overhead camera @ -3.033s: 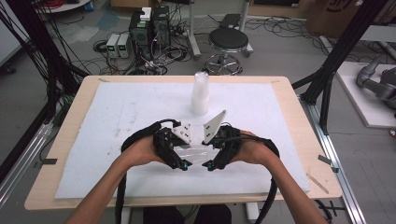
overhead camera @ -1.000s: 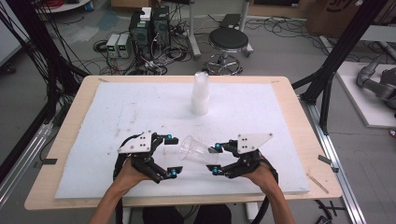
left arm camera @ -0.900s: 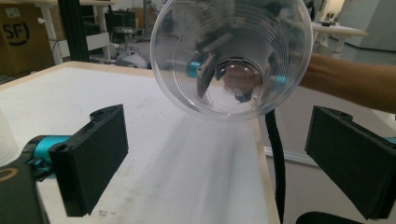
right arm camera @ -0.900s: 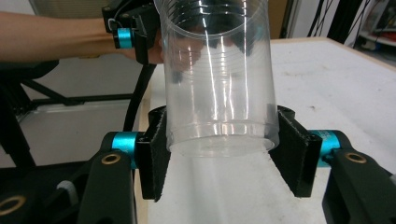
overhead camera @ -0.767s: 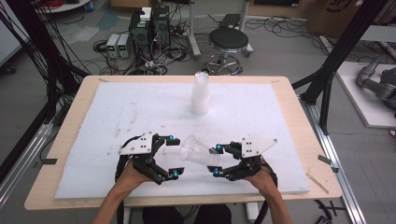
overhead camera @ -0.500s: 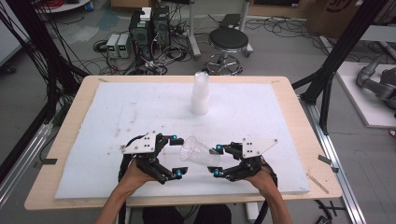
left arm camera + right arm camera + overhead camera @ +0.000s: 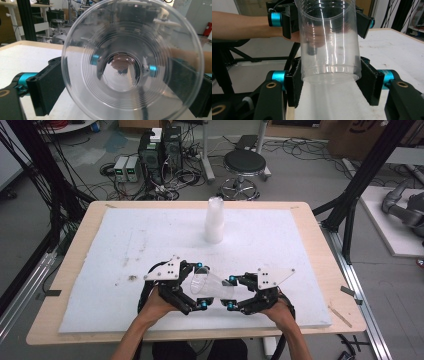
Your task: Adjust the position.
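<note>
Left gripper [image 7: 200,286] shifted right; cup [image 7: 210,285] rim cropped.

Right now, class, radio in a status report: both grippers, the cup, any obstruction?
Left gripper jaws wide at clear cup mouth end. Right gripper shut on its base end. Cup stack stands apart, farther back.

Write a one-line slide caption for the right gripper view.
Right gripper clamps the base of a clear plastic cup; the left gripper brackets its rim.
</note>
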The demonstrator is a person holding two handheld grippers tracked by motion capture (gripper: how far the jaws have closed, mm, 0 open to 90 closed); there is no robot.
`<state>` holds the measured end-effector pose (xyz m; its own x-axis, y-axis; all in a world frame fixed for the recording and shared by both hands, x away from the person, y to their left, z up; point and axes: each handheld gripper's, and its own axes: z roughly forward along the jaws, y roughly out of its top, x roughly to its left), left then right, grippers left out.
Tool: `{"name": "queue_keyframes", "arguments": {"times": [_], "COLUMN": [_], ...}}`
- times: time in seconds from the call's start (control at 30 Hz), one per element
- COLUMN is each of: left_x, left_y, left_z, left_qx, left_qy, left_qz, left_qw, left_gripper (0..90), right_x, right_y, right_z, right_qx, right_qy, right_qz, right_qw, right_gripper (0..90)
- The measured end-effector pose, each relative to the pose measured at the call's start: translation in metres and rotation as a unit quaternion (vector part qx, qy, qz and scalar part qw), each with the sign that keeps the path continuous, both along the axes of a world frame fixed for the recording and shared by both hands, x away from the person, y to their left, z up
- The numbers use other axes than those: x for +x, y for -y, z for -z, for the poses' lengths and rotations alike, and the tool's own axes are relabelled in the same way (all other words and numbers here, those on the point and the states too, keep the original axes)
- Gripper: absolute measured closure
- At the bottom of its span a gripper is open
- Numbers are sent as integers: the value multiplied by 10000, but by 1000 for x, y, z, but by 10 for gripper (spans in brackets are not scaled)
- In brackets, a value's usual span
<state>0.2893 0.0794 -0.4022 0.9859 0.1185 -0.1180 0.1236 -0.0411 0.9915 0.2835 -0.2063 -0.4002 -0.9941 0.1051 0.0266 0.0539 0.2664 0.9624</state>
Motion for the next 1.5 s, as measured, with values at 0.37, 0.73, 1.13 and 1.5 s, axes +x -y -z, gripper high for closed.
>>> {"name": "queue_keyframes", "arguments": {"times": [0.37, 0.73, 1.13, 1.5], "left_x": [-1, -3, 0, 31], "left_y": [-1, -2, -8, -16], "left_z": [-1, -1, -3, -12], "left_qx": [-118, -69, 352, 1795], "left_qy": [194, 270, 264, 219], "left_qz": [205, 184, -89, -458], "left_qw": [9995, 9994, 9990, 9825], "left_gripper": [271, 323, 323, 323], "right_x": [0, -1, -4, 3], "right_y": [-3, -6, -2, 28], "right_z": [2, 2, 6, 27], "right_qx": [-55, -129, -423, -844], "right_qy": [-11, 12, -79, -150], "right_qz": [-114, -132, 636, 2377], "right_qw": [9999, 9998, 9970, 9676], "right_gripper": [433, 390, 134, 135]}}
